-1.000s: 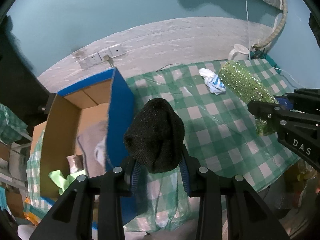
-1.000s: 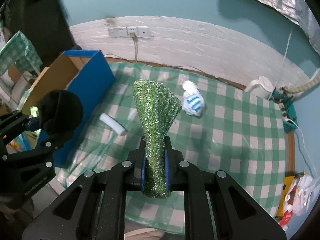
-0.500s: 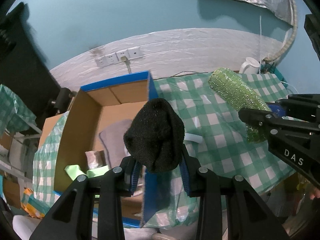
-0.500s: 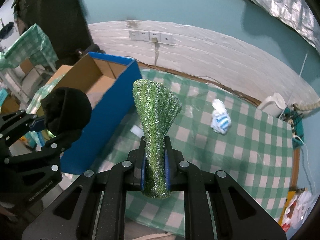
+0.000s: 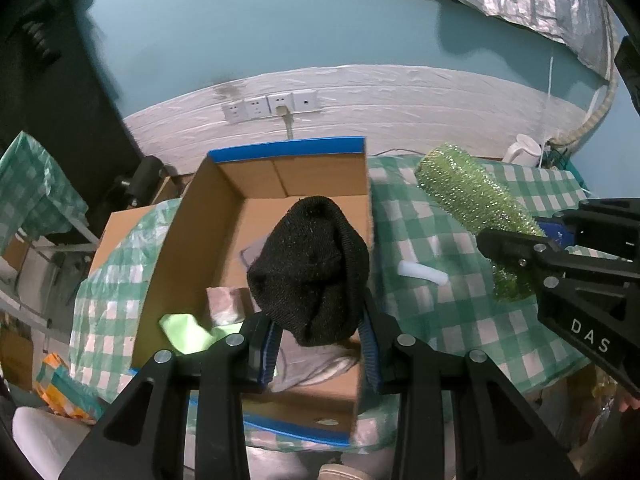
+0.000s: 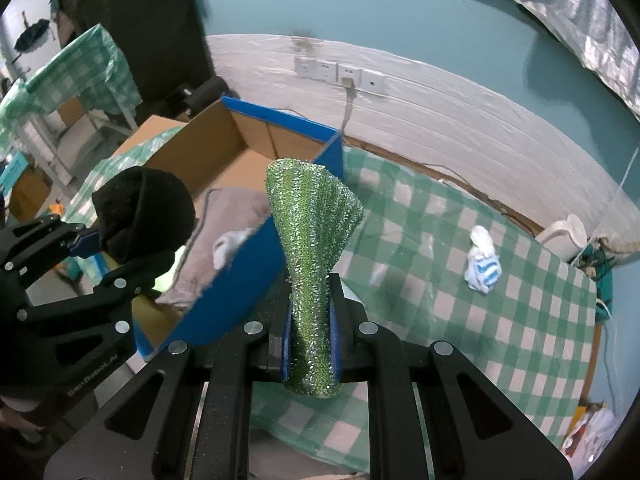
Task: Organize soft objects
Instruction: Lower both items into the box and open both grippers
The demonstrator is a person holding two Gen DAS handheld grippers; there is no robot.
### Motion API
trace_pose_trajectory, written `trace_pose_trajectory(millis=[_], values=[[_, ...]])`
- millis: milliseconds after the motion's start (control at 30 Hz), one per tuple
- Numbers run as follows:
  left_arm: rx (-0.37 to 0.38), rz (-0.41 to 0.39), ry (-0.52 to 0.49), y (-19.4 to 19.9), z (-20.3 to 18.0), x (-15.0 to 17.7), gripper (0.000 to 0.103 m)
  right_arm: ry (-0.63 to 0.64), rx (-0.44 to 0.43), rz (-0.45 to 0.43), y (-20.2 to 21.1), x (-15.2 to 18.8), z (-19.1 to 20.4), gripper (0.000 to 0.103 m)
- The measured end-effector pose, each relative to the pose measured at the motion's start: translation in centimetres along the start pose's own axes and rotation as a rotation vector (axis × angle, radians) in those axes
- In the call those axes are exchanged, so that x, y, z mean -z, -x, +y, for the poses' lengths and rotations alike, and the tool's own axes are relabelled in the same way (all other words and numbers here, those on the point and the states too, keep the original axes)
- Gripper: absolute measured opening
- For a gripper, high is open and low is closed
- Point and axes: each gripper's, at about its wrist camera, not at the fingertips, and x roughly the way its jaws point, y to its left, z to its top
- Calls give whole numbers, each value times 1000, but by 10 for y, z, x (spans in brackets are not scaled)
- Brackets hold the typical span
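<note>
My left gripper point(image 5: 320, 344) is shut on a black knit hat point(image 5: 310, 270) and holds it above the open blue cardboard box point(image 5: 288, 148). The hat also shows in the right wrist view point(image 6: 142, 210). My right gripper point(image 6: 310, 344) is shut on a glittery green cloth point(image 6: 312, 232) and holds it over the table by the box's right wall point(image 6: 248, 288); the cloth also shows in the left wrist view point(image 5: 476, 208). Inside the box lie a grey cloth point(image 6: 232, 208), a light green cloth point(image 5: 184, 332) and a small pinkish piece point(image 5: 224, 304).
A white and blue striped sock point(image 6: 482, 266) lies on the green checked tablecloth point(image 6: 500, 320) at the right. A white foam strip point(image 5: 422, 272) lies on the table next to the box. A white kettle point(image 6: 566, 234) and cables stand at the table's far right corner.
Both grippers have moved left with their loads. The black hat now hangs over the box's inside instead of its right wall. The green cloth has come close to the box's right wall.
</note>
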Motion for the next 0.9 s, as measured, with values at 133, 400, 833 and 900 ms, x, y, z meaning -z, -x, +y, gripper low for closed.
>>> trace_pose_trajectory(millis=[133, 400, 833, 900], values=[[-8, 8, 30, -3, 18, 4, 36, 27, -8, 5, -5, -8, 19, 13], [-26, 31, 85, -10, 51, 13, 36, 71, -39, 28, -22, -24, 52, 13], [-46, 92, 135, -35, 85, 28, 36, 98, -71, 95, -58, -39, 87, 13], [-42, 100, 142, -38, 89, 29, 36, 99, -73, 102, -62, -41, 90, 13]])
